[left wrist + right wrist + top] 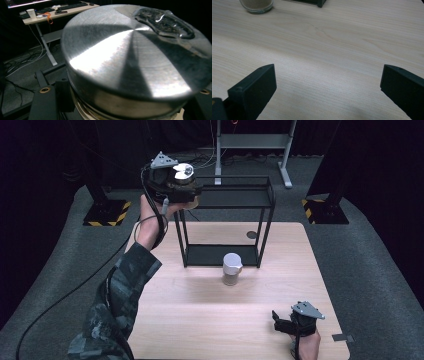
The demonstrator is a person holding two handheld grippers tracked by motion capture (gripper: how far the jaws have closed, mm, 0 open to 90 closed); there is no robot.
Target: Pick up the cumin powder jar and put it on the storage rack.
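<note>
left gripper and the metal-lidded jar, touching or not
Touching: in the left gripper view, the left gripper has its black jaws clamped against both sides of the metal-lidded jar.

The right gripper [328,87] looks down along its two black jaws, which rise from the lower left and lower right corners of the frame and stand wide apart with nothing between them. Between and beyond them runs the pale wooden table [332,45], its grain crossing the frame from left to right. At the upper left edge sits the base of a clear glass jar [257,5], cut off by the frame, holding what looks like a sandy powder. At the top centre, a black corner of a rack [318,2] rests on the wood.
</note>
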